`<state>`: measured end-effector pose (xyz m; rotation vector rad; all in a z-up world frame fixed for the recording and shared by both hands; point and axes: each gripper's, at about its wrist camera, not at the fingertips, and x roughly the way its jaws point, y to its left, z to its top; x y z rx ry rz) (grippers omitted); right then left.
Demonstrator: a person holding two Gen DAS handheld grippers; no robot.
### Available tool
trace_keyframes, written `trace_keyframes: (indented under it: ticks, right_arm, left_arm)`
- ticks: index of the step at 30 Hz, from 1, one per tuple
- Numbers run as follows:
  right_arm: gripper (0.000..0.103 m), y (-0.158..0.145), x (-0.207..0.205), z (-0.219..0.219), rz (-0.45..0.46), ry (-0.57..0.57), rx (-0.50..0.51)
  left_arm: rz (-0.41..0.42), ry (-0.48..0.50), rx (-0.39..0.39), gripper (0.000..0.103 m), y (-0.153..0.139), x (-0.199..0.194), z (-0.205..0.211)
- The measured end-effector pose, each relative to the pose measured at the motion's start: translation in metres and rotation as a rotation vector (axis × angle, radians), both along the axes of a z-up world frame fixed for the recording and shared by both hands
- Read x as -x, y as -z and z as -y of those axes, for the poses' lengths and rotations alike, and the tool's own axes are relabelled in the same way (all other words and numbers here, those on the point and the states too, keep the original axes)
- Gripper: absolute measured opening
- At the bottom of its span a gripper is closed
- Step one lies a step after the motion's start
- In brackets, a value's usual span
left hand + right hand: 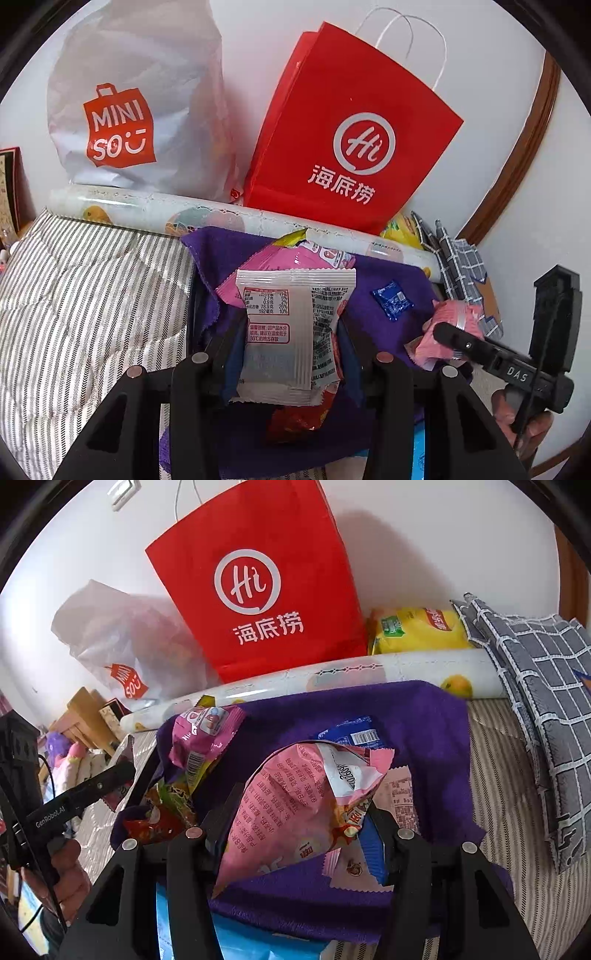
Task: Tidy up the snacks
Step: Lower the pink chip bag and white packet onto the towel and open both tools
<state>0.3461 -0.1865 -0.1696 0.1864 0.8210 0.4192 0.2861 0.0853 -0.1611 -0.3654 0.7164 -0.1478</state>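
Observation:
In the left wrist view my left gripper (290, 332) is shut on a white snack packet (295, 295) with red and black print, held upright over a purple cloth (373, 328). My right gripper (301, 808) is shut on a crumpled pink snack bag (291, 797) above the same cloth (424, 738). That gripper (448, 334) also shows at the right of the left wrist view, pinching the pink bag (456, 314). Loose on the cloth lie a pink packet (203, 734), a blue packet (354, 734) and a red-green packet (162, 812).
A red paper bag (258, 590) and a white Miniso bag (140, 92) stand against the wall behind a rolled patterned mat (166, 214). A yellow chip bag (417, 631) and grey checked fabric (535, 686) lie at the right. Striped bedding (92, 295) lies left of the cloth.

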Motion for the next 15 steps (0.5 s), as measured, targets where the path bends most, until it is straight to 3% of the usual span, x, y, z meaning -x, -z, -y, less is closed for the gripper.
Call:
trace_keyframes:
  ticks: [15]
  right_arm:
    - [0.057, 0.003, -0.001, -0.011, -0.017, -0.046, 0.063]
  left_arm:
    - [0.0, -0.006, 0.038, 0.043, -0.001, 0.001, -0.004]
